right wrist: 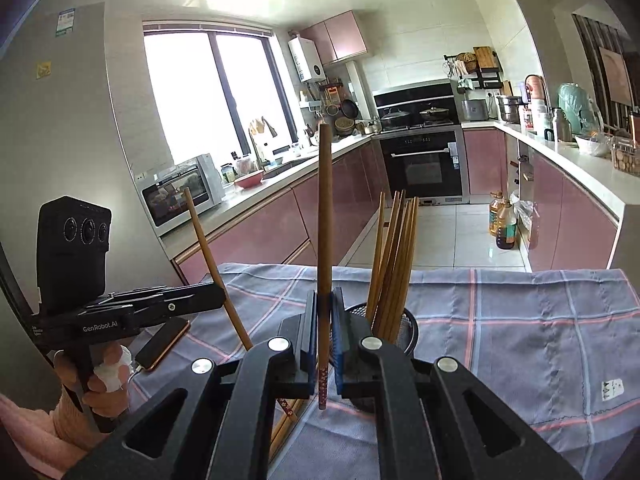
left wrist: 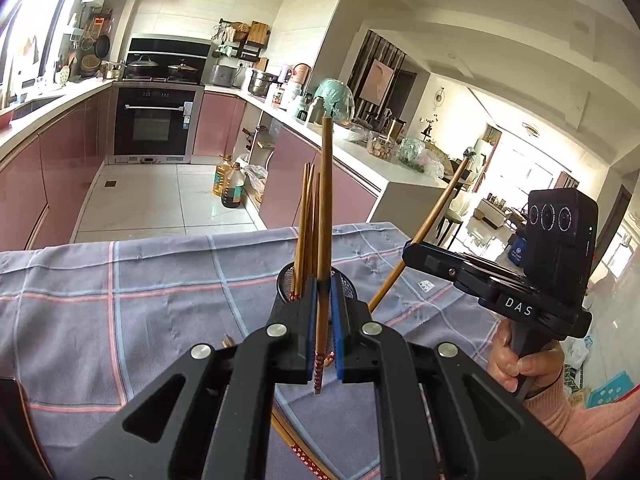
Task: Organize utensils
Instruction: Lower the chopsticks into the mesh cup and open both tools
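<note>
Both grippers pinch one brown chopstick each, upright: left gripper [left wrist: 323,328] at lower centre grips its chopstick [left wrist: 325,208], right gripper [right wrist: 324,340] likewise grips its chopstick [right wrist: 324,216]. Behind them, on the plaid-clothed table [left wrist: 160,280], a black mesh holder [left wrist: 286,280] carries more chopsticks [left wrist: 306,220]; its base is hidden.

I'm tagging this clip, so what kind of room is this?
A home kitchen, most likely: a built-in oven under a stovetop with lidded pans, pink cabinets under a long counter, and a countertop toaster oven near the window.
</note>
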A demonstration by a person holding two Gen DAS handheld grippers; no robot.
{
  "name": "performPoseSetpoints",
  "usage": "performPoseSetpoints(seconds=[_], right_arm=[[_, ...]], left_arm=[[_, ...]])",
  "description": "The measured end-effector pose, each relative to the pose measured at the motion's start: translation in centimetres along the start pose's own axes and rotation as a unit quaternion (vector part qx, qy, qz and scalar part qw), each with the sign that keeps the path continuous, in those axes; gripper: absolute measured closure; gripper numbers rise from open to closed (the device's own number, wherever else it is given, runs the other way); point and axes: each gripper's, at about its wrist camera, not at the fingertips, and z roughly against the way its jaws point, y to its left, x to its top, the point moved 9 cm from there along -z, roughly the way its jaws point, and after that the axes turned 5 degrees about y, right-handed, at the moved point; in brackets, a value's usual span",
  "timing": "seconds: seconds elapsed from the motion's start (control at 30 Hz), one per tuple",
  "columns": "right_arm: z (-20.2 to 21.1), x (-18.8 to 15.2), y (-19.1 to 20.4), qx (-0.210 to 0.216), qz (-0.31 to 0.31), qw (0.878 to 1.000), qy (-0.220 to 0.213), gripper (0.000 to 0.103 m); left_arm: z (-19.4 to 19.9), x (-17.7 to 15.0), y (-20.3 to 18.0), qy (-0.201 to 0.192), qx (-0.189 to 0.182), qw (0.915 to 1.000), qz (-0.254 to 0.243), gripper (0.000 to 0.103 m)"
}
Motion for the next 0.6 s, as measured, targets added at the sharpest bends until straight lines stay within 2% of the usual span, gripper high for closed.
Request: performPoseSetpoints(seconds=[0.37, 0.6], right_arm=[[1.0, 3.4, -1.1, -0.018, 0.013, 0.999, -0.032, 0.097], [0.3, 4.4, -2.1, -0.023, 0.010, 0.999, -0.039, 0.097]], left_arm=[[1.2, 5.5, -2.2, -0.047, -0.001, 0.9983, -0.034, 0.096], [0.7, 6.8, -2.9, -0.054, 0.012, 0.9974, -0.046, 0.096]])
